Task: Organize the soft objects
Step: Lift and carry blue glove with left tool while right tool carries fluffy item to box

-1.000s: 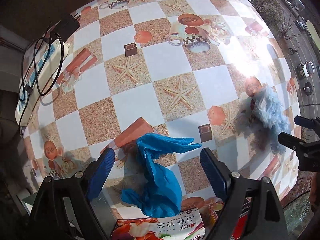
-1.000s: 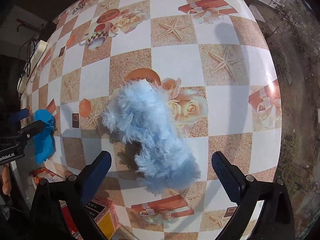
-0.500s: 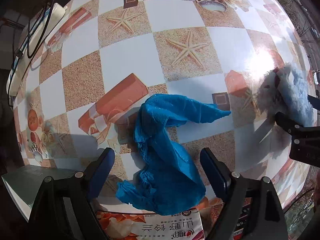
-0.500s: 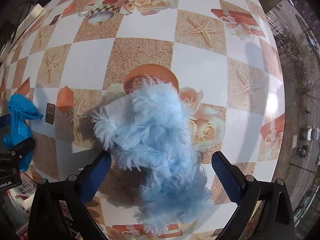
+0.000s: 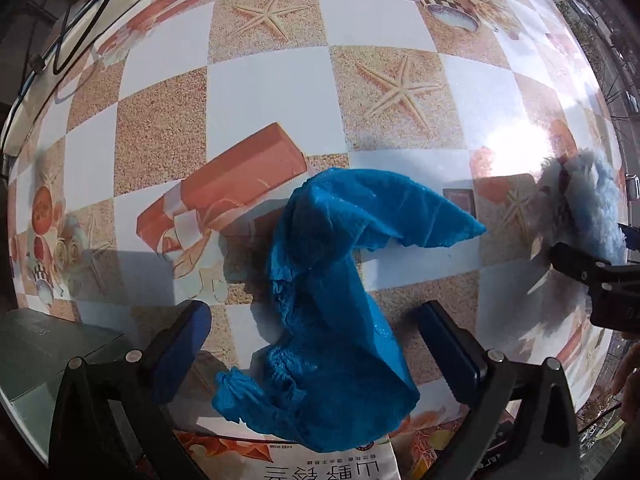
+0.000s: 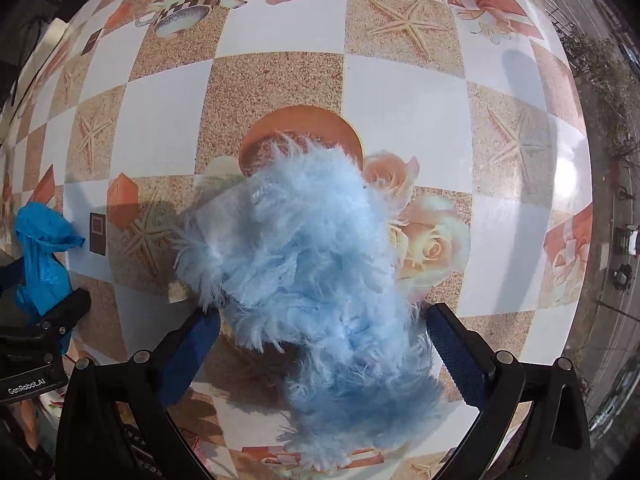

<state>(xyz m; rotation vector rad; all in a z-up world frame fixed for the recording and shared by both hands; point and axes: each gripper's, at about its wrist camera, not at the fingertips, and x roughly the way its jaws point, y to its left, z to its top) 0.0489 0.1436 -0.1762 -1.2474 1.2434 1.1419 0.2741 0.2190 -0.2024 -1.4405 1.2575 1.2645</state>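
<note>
A crumpled bright blue cloth (image 5: 328,292) lies on the patterned table; it also shows at the left edge of the right wrist view (image 6: 40,256). My left gripper (image 5: 316,348) is open, its two fingers either side of the cloth's lower part, close above it. A fluffy light blue plush piece (image 6: 316,280) lies on the table; it also shows at the right edge of the left wrist view (image 5: 588,212). My right gripper (image 6: 324,352) is open, its fingers flanking the plush's near half. Neither gripper holds anything.
A printed packet (image 5: 320,464) lies at the table's near edge under the cloth's end. A dark grey box (image 5: 48,348) sits at the near left. A white power strip with black cable (image 5: 80,20) lies at the far left. The table edge (image 6: 592,160) drops off on the right.
Both grippers have moved down and forward, closer to the table. The blue cloth now sits between the left fingers and the plush between the right fingers. Both stay open.
</note>
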